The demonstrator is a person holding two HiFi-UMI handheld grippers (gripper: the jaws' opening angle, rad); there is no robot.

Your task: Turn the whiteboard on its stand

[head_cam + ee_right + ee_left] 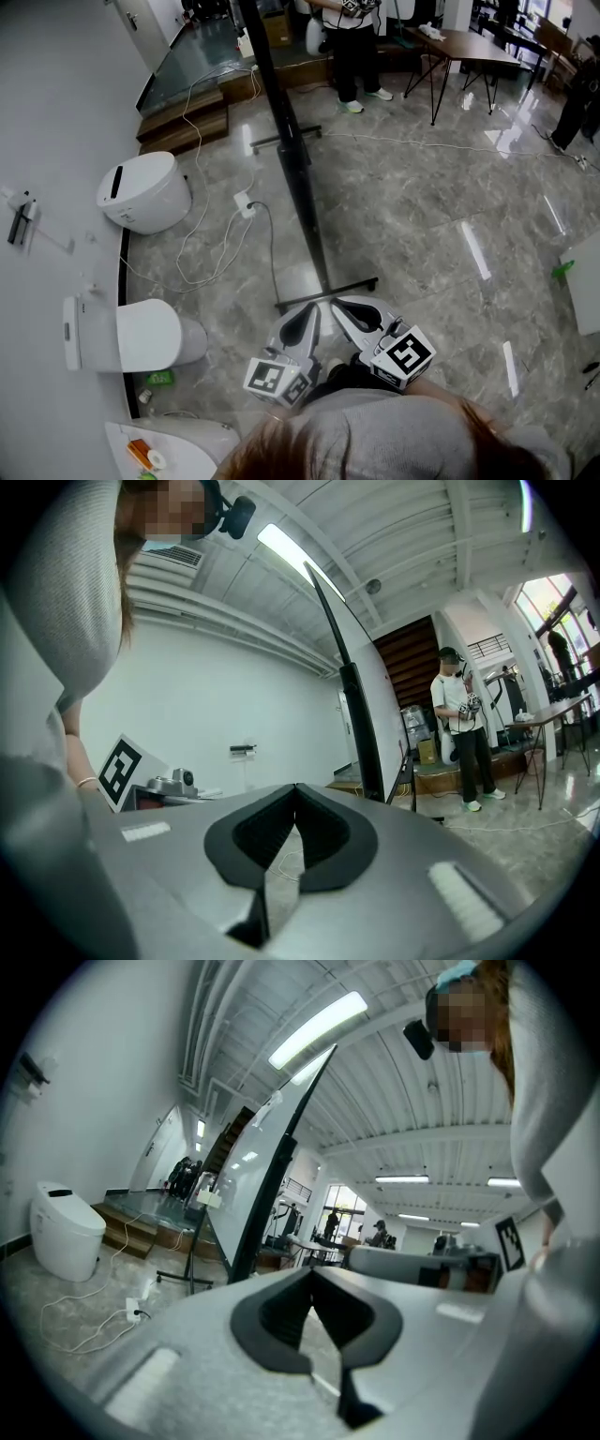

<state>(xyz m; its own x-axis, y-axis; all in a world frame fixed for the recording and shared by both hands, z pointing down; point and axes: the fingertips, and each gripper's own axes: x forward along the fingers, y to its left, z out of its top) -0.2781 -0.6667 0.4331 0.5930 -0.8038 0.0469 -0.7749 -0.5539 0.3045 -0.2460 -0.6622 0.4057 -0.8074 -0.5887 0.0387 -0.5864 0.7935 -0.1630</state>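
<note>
We hold the left gripper (309, 311) and right gripper (341, 304) side by side, jaws closed on nothing, near the foot of the whiteboard (292, 141), standing edge-on on the floor (412, 216).

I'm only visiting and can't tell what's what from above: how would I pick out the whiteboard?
Start from the grey marble floor in the middle of the head view. The whiteboard is seen edge-on, a long thin dark bar on a black stand with cross feet. The two white toilets to its left are low and rounded.
</note>
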